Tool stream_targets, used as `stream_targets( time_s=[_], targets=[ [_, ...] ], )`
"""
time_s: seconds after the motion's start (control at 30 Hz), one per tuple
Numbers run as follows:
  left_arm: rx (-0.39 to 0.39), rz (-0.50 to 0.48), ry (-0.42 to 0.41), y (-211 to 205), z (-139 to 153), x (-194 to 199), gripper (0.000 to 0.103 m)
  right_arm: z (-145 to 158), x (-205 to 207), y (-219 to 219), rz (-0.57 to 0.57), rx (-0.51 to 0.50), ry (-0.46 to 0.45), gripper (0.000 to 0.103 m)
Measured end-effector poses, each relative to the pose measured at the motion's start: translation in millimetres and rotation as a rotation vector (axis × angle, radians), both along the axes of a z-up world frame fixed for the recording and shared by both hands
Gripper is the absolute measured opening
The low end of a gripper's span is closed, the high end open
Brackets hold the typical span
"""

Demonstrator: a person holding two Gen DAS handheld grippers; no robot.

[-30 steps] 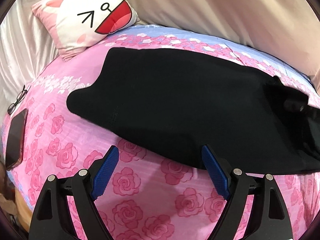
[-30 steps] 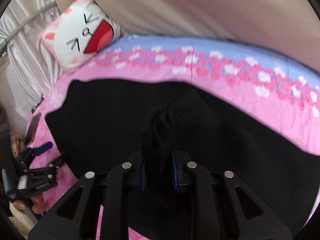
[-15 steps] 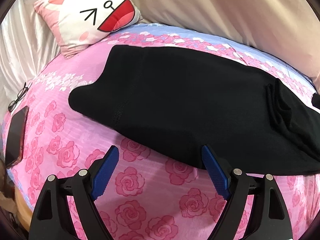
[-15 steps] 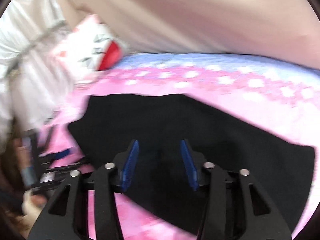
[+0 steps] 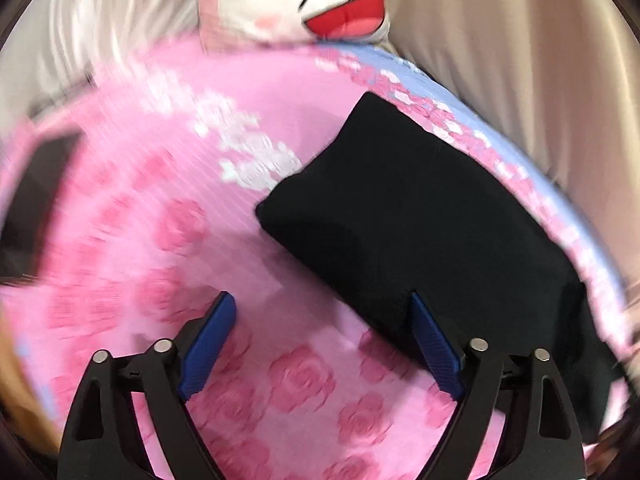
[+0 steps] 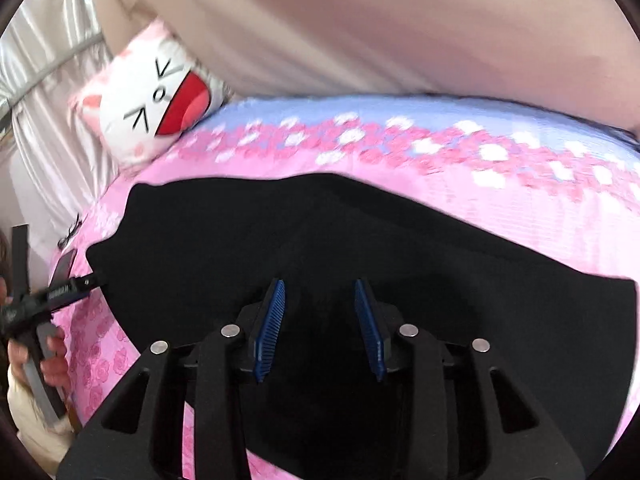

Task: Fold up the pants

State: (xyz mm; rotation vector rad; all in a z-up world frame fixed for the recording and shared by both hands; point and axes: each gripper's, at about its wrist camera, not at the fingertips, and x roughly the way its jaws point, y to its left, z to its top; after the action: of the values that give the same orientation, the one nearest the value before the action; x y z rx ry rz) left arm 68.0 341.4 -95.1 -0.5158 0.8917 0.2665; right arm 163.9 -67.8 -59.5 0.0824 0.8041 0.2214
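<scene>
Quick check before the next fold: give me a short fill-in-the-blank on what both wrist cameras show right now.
1. The pants lying on the bedspread are ____ in colour.
2. The fingers of the right gripper stand apart with ____ gripped between them.
3. The pillow shows a cartoon face with a ____ open mouth.
4. The left gripper is wide ____.

Missing words: black; nothing; red; open

Black gripper frames (image 6: pixel 320 332), ribbed blue fingers (image 6: pixel 272 328), silver screws.
</scene>
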Motion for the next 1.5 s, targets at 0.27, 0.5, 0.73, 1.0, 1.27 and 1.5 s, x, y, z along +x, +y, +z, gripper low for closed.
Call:
stream_targets(
  time_s=[0.27, 0.5, 0.73, 1.0, 1.27, 1.5],
  targets=[
    [-0.097, 0.097, -0.086, 3.9, 1.0, 24.5, 0.087, -6.6, -47.5, -44.1, -0.103, -0.046, 0.027, 0.049],
    [-0.29, 0.121, -0.122, 17.5, 7.2, -13.7, 0.087, -9.1, -63.8, -66.7, -0.119, 0.002, 0.0, 0.052],
    [-0.343, 0.206, -0.148, 34.2, -0.9, -2.5, 0.087, -23.4, -59.8, -54.6, -0.064, -0.024, -0.012, 0.055],
    [-0.296, 0.203, -0.156, 28.1, 1.7, 32.4, 0.036, -28.9, -62.9, -50.5, -0.045, -0.017, -0.038, 0.075],
    [-0.088, 0.091, -0.18, -21.6, 48.6, 41.6, 0.013, -26.4, -68.0, -88.5, -0.122, 0.19, -0.083, 0.075],
    [0.136, -0.276, -0.335, -188.9, 142.5, 39.0, 0.013, -12.4, -100.9, -162.7, -0.313, 0.228, -0.111, 0.075]
  ],
)
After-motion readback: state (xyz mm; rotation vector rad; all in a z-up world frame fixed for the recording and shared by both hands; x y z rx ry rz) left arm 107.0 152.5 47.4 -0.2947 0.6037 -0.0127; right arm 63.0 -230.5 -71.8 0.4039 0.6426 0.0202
